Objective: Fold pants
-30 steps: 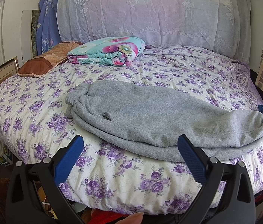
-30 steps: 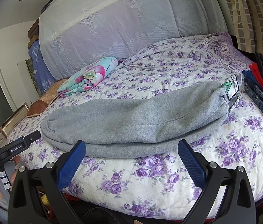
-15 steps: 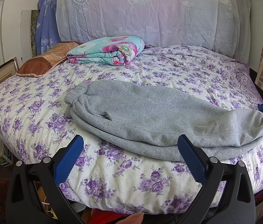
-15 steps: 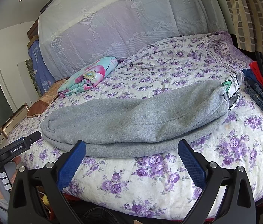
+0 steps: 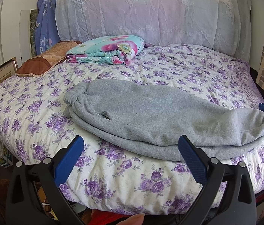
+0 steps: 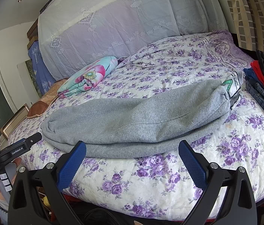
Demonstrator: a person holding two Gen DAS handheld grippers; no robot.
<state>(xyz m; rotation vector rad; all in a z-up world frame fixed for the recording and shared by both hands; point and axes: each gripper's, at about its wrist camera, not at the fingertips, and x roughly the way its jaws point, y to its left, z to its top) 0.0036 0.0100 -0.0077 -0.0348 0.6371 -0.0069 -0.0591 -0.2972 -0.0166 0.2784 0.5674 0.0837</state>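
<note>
From the left wrist camera, the left gripper (image 5: 131, 150) hangs just off the near edge of the bed (image 5: 38, 112), its blue fingers (image 5: 70, 161) spread wide with nothing between them. The grey pants (image 5: 150, 116) lie on the flowered cover, folded lengthwise with one leg on the other, cuffs to the left and waistband to the right. The right-hand finger overlaps the pants' near edge in the picture; whether it touches the cloth cannot be told. Farther back, a folded floral blanket (image 5: 105, 49) rests near a brown pillow (image 5: 45, 60).

From the right wrist camera, the right gripper (image 6: 132, 151) is likewise wide open and holds nothing, poised at the near edge of the pants (image 6: 132, 120). The waistband with its green label (image 6: 229, 84) points right, close to a stack of folded clothes (image 6: 263, 86). The left gripper's body (image 6: 12, 151) shows at the lower left, beside the bed (image 6: 169, 178).
</note>
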